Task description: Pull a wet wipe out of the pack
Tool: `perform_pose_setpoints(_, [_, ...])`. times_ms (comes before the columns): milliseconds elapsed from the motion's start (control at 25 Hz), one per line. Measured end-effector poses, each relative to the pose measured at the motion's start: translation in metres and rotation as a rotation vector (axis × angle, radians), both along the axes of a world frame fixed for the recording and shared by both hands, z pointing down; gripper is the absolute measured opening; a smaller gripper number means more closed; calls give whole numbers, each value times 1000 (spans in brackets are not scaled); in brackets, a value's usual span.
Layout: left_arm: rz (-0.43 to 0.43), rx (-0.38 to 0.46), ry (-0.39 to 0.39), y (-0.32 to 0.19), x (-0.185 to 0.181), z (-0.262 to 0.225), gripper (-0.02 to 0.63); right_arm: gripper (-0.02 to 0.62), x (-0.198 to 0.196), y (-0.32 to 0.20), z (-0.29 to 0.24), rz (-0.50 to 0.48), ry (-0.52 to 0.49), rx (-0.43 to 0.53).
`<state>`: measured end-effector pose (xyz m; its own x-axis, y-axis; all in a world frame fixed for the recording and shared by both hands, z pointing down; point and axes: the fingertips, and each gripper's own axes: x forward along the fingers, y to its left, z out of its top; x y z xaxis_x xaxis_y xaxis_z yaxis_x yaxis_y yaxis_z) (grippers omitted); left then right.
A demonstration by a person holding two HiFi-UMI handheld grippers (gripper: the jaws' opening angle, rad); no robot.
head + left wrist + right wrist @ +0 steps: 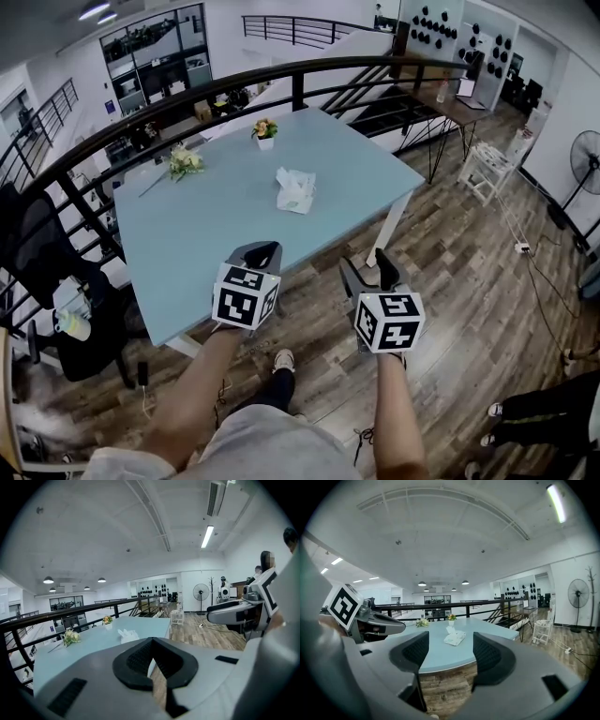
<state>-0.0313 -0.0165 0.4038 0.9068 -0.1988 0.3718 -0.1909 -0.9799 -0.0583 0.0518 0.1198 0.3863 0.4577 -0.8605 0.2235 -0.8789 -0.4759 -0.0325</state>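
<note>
A white wet wipe pack [295,190] lies near the middle of the pale blue table [216,234], with a wipe sticking up from its top. The same wet wipe pack [455,638] shows far ahead between the right jaws, and the wet wipe pack [127,635] shows just above the left jaws. My left gripper [263,253] hangs over the table's near edge, shut with nothing in it. My right gripper [369,274] is open and empty, off the table over the wooden floor. Both are well short of the pack.
A small potted flower [265,131] and a loose flower bunch [184,163] lie at the table's far side. A black railing [187,98] curves behind the table. A black office chair [66,309] stands at the left. The person's shoe [283,360] is on the floor below.
</note>
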Motion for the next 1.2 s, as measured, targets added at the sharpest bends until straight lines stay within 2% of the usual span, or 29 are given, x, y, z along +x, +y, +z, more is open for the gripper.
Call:
perform_pose_setpoints(480, [-34,7,5,-53,47,6,-8,276,49,-54,7,-37,14,-16])
perform_pose_setpoints(1200, [-99,1,-10,-177,126,1,-8,276,140,-180,2,-82,2,-50])
